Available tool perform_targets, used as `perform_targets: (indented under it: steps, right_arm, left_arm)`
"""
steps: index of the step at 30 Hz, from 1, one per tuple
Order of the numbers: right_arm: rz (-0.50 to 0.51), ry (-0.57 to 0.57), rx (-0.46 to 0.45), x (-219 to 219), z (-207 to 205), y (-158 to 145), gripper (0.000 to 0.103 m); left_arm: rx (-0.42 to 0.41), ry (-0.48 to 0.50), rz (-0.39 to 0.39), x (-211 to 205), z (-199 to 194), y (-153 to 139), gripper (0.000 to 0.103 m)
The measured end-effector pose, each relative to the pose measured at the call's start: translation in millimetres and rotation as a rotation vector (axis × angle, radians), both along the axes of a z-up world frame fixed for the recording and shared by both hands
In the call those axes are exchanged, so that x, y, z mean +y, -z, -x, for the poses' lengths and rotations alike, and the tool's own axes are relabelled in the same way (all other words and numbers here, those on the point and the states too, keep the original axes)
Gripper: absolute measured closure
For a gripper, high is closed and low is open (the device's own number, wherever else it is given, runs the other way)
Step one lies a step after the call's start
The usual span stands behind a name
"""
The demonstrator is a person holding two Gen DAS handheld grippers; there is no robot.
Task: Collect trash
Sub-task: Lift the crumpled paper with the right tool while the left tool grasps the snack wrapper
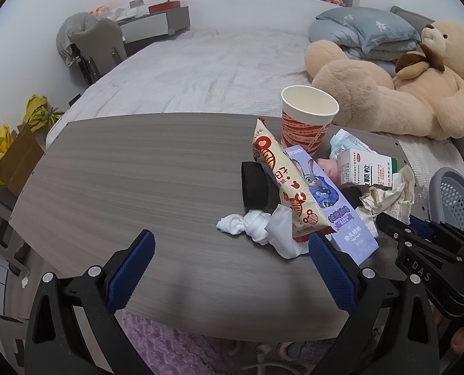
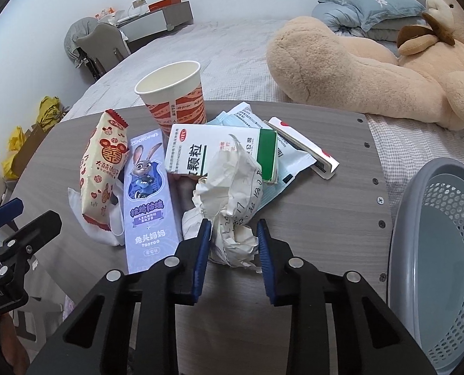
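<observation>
Here the right tongs [image 2: 233, 237] are narrowed around the crumpled paper [image 2: 232, 193] on the worktop [image 2: 325, 193], pads at its sides; the left tongs [image 1: 232, 250] are spread wide, holding nothing, beside the tissue [image 1: 257, 228].

Bare tabletop [image 1: 122, 172] left of trash pile [image 1: 307, 193]

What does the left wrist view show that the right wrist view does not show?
Only the left wrist view shows the black band beside the snack packet, and the open left gripper over bare table.

Only the right wrist view shows the white sachet behind the medicine box, the inside of the grey basket, and the right gripper with its fingers on both sides of the crumpled paper.

Both show the paper cup, the purple toothpaste box and the teddy bear.
</observation>
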State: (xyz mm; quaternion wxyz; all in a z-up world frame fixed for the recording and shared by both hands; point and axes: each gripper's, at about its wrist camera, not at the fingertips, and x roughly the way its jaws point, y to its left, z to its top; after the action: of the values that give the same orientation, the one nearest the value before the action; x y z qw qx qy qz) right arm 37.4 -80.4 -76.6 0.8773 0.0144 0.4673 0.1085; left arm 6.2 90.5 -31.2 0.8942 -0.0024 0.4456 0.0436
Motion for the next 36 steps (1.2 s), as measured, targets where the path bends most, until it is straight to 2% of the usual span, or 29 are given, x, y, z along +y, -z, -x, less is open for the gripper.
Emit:
perform_targets:
  steps: [24,32,36]
  right_arm:
    - [-0.11,0.044,-0.066,-42,48,-35,0.077]
    - [-0.117,0.074,-0.068,-56,54,-32,0.077]
    - [-0.129,0.083,-0.053,-61,53,-25,0.077]
  left_arm:
    - [0.012,0.03,0.022,-20,-5,-1,0.006]
    - [0.034,-0.007,0.062,-19,-25,6,0.006]
    - [0.033,-0.03,0.043,-21,-35,9,0.006]
